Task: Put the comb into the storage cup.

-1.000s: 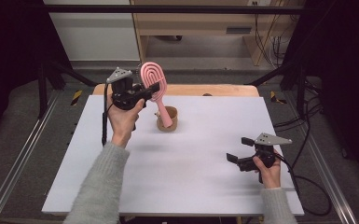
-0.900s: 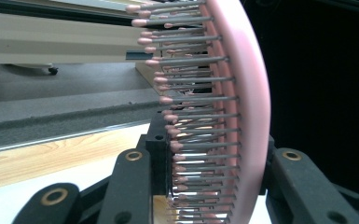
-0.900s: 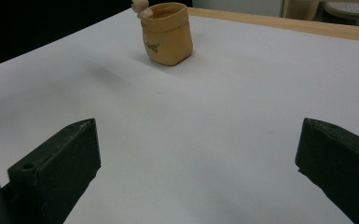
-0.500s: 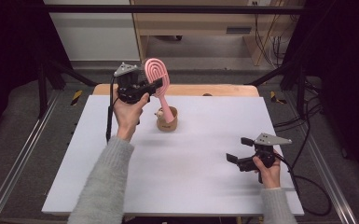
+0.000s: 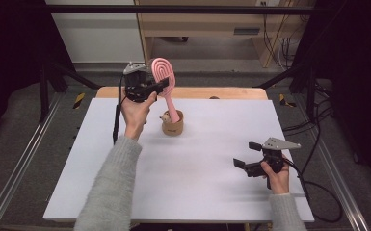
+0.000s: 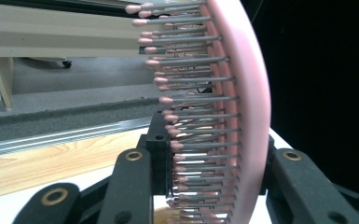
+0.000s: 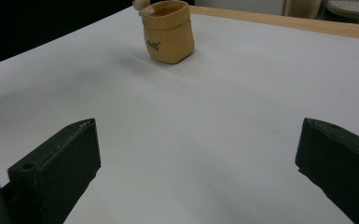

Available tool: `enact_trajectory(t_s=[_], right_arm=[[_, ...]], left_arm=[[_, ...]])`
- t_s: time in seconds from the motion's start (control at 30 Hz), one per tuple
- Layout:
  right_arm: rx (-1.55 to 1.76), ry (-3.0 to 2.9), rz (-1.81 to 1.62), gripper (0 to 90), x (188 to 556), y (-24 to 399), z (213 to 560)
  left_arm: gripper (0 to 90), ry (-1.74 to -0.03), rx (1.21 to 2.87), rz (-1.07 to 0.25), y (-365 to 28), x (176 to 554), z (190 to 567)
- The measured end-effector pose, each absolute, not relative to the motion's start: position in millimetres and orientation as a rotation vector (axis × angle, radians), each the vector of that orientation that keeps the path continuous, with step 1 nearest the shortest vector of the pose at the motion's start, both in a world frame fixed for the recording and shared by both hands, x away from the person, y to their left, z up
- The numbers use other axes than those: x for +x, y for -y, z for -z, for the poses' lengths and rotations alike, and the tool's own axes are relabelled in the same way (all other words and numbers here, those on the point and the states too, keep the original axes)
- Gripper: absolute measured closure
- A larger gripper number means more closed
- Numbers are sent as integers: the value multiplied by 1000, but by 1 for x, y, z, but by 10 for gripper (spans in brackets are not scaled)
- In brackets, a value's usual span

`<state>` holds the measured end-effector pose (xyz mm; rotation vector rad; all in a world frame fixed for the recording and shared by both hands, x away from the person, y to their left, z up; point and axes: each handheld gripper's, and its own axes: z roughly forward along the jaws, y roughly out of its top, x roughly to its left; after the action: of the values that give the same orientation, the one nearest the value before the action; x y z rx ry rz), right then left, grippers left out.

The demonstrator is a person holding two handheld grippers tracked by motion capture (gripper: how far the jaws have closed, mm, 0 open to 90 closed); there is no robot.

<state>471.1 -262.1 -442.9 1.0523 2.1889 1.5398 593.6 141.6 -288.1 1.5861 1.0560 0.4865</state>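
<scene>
Clamping the pink hairbrush [image 5: 162, 77] by its head, left claw [image 5: 160, 86] raised over the far surface [image 5: 197, 192], handle down in the small tan pot [image 5: 172, 126]. Bristle tips visible from the left gripper view. Right claw [image 5: 248, 154] low, gaping, empty.

A: Pink hairbrush [image 6: 254, 93], smooth matt plastic, with thin metal-looking pins.
B: And the tan cup [image 7: 169, 31]?
A: Matt, maybe silicone, hard to tell. White table [image 5: 197, 183] smooth, with a wooden edge.
</scene>
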Motion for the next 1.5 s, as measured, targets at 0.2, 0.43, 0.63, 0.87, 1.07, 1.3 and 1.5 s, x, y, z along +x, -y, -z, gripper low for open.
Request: enact_trajectory(t_s=[0.2,0.43,0.63,0.87,1.07,1.3,1.5], right_arm=[[1053,-2191,-1537,3,471,262,443],[1050,-2189,-1537,3,471,262,443],[1051,-2186,-1540,3,471,262,443],[1046,-2182,-1538,3,471,262,443],[1048,-2184,-1535,3,471,262,443],[1048,-2183,-1537,3,470,262,443],[1044,-2181,-1534,3,470,263,442]], left_arm=[[628,-1057,1586,-497,-141,599,290],[628,-1070,1587,-503,-140,605,292],[628,-1081,1586,-509,-141,610,295],[628,-1081,1593,-514,-138,613,298],[628,-1082,1601,-520,-136,616,301],[628,-1070,1610,-526,-131,619,299],[628,-1069,1616,-531,-127,623,302]])
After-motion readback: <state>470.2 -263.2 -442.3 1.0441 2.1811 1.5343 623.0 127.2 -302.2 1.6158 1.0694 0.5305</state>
